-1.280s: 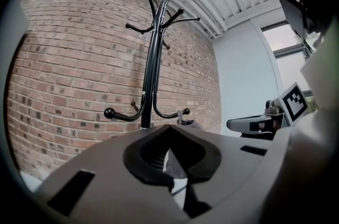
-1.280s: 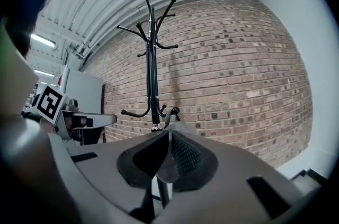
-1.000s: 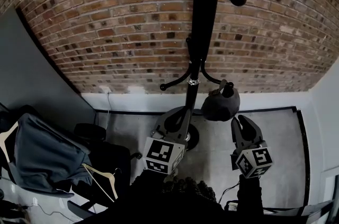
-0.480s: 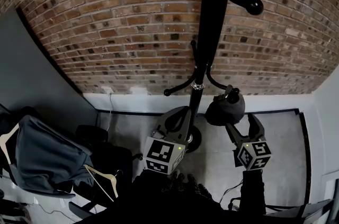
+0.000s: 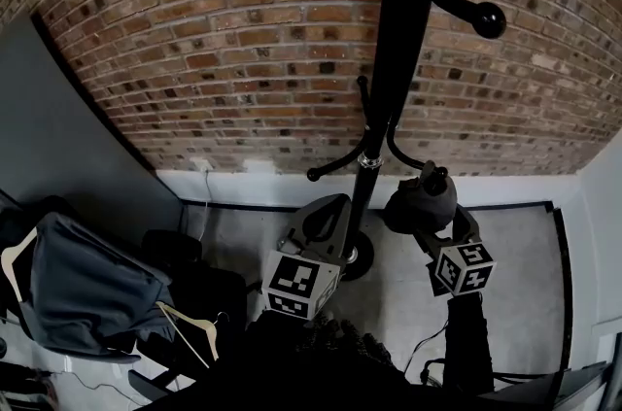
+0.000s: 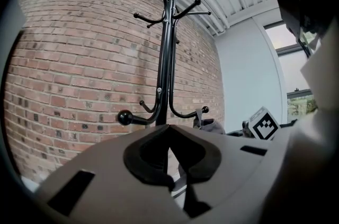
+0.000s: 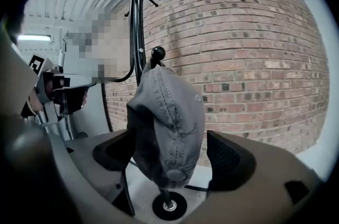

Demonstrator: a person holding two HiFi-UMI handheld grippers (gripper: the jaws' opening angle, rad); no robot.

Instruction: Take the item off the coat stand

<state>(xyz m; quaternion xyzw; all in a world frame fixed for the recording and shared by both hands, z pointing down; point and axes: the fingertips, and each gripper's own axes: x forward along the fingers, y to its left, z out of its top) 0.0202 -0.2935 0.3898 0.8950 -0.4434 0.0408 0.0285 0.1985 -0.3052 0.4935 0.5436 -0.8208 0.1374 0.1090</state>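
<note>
A grey cap (image 5: pixel 421 203) hangs from a low hook of the black coat stand (image 5: pixel 394 59), in front of the brick wall. My right gripper (image 5: pixel 442 229) sits just under it. In the right gripper view the cap (image 7: pixel 167 127) hangs down between the two jaws of the right gripper (image 7: pixel 172 151). They are opening, with a gap on each side of the cloth. My left gripper (image 5: pixel 330 210) points at the stand's pole, and in its own view the left gripper (image 6: pixel 169 157) is shut on nothing. The cap (image 6: pixel 209 125) shows small at the right.
The stand's round base (image 5: pixel 355 254) rests on the grey floor (image 5: pixel 515 283). A grey jacket (image 5: pixel 83 288) and a wooden hanger (image 5: pixel 190 322) lie at the lower left. The brick wall (image 5: pixel 194 40) runs behind, and upper hooks (image 5: pixel 486 18) stick out overhead.
The right gripper's jaws have spread apart and it has come up close under the cap. The left gripper has stayed put.
</note>
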